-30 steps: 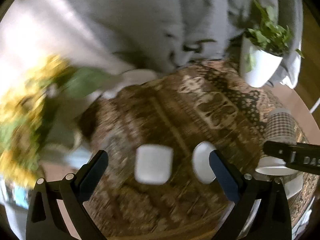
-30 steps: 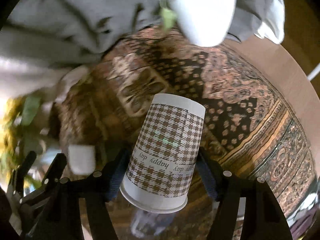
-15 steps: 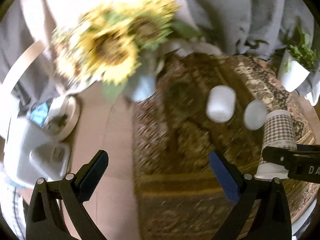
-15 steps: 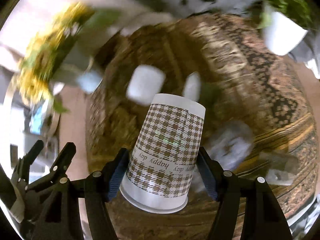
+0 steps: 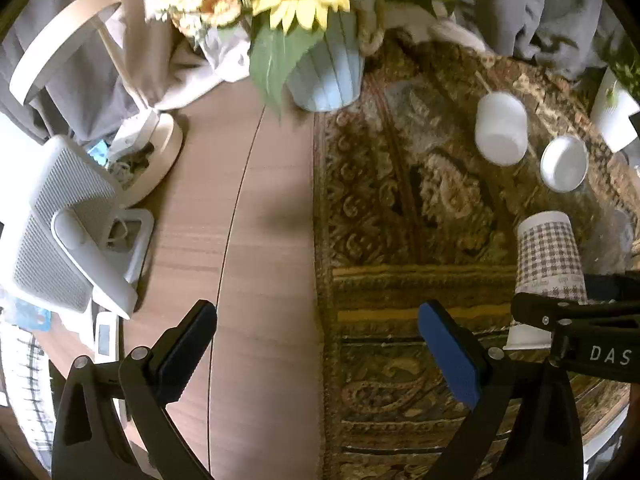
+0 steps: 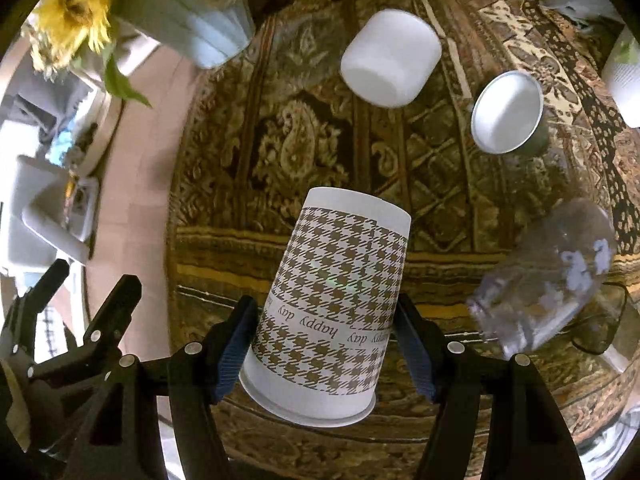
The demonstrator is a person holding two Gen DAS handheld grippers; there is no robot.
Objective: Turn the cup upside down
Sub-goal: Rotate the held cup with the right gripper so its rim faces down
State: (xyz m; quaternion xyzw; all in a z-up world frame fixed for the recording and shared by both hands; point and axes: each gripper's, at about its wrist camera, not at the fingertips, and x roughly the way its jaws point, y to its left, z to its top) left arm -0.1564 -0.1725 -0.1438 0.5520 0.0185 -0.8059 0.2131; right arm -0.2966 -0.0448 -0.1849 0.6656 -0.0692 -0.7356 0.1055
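The right gripper (image 6: 326,354) clamps the houndstooth cup (image 6: 334,312) low on its wall, rim nearest the camera, so the cup hangs inverted above the patterned rug (image 6: 304,152). Beside it, the left gripper (image 5: 318,350) gapes empty, apparently uninvolved.

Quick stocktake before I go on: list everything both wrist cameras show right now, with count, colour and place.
Houndstooth paper cup: 1, brown-white, inverted, in right jaws.
White cup: 1, white, rug, far centre.
Metal cup: 1, silver, rug, right of white cup.
Clear glass: 1, transparent, white print, rug, right of held cup.
Sunflower vase: 1, pale blue, yellow blooms, rug's far-left edge.
White planter: 1, green plant, far right.
Patterned rug: 1, brown-gold, on wooden table.
Lamp: 1, white, left.
Left gripper: open, empty.
Right gripper: clamping cup.
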